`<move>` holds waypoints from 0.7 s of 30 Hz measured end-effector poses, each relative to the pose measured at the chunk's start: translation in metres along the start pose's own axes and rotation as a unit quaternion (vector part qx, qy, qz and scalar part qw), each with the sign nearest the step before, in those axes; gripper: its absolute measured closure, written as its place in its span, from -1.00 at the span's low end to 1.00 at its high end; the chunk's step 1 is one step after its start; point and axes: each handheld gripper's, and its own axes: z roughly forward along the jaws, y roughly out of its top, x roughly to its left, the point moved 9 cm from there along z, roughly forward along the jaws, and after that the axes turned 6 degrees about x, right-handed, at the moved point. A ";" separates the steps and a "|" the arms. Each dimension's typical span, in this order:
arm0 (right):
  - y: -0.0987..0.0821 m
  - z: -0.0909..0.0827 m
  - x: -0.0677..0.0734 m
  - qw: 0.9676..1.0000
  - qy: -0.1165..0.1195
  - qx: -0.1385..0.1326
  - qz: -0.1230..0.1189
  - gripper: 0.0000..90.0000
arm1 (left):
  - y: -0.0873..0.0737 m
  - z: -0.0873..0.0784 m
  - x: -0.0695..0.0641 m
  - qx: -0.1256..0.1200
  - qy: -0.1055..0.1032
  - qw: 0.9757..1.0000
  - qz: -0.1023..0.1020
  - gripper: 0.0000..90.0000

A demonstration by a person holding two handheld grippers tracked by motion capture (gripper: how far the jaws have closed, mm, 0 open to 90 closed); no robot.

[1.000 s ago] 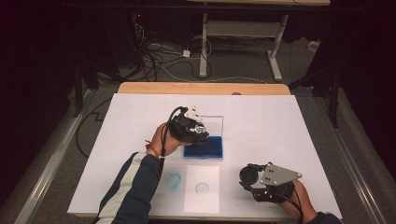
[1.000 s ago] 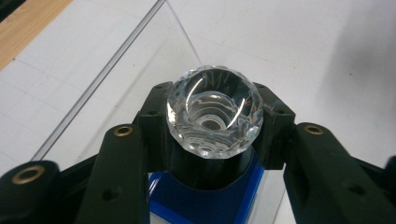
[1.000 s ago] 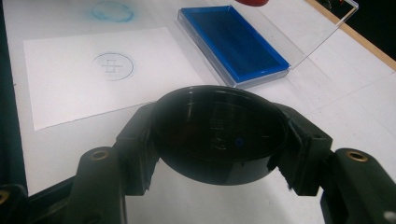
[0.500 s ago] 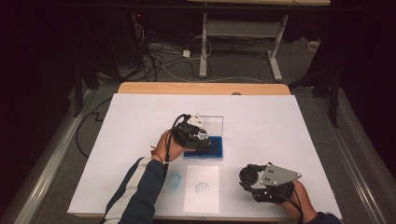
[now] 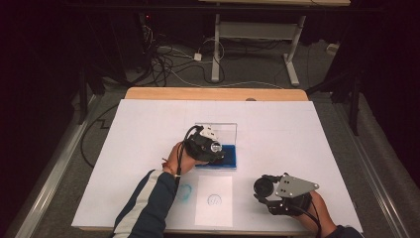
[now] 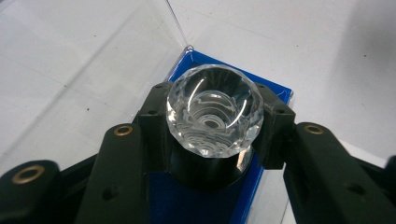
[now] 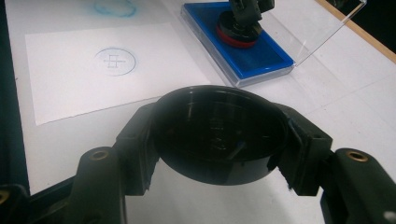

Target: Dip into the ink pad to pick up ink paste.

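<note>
Over the last second the left gripper (image 5: 210, 148), clamped on the crystal-handled stamp (image 6: 215, 110), has been sinking until the stamp is pressing onto the blue ink pad (image 5: 229, 154), so inking is probably under way. To the right, the right gripper (image 5: 263, 188) is resting near the paper sheet (image 5: 214, 201), gripping a black round cap (image 7: 219, 133).

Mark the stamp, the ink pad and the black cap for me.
stamp (image 6: 215, 109), left gripper view, on its clear faceted knob.
ink pad (image 7: 261, 56), right gripper view, on its bare blue surface.
black cap (image 7: 219, 135), right gripper view, on its dark round face.
</note>
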 end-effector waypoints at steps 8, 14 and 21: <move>0.000 0.001 0.001 1.000 0.001 0.003 -0.001 -0.15 | -0.001 0.001 0.000 -0.005 -0.017 1.000 -0.015 0.19; 0.000 0.001 0.001 1.000 0.001 0.004 -0.001 -0.15 | -0.003 0.004 -0.001 -0.012 -0.038 0.999 -0.029 0.20; 0.000 0.000 0.001 1.000 -0.001 0.002 0.000 -0.15 | -0.003 0.006 0.000 0.001 0.000 1.000 -0.013 0.23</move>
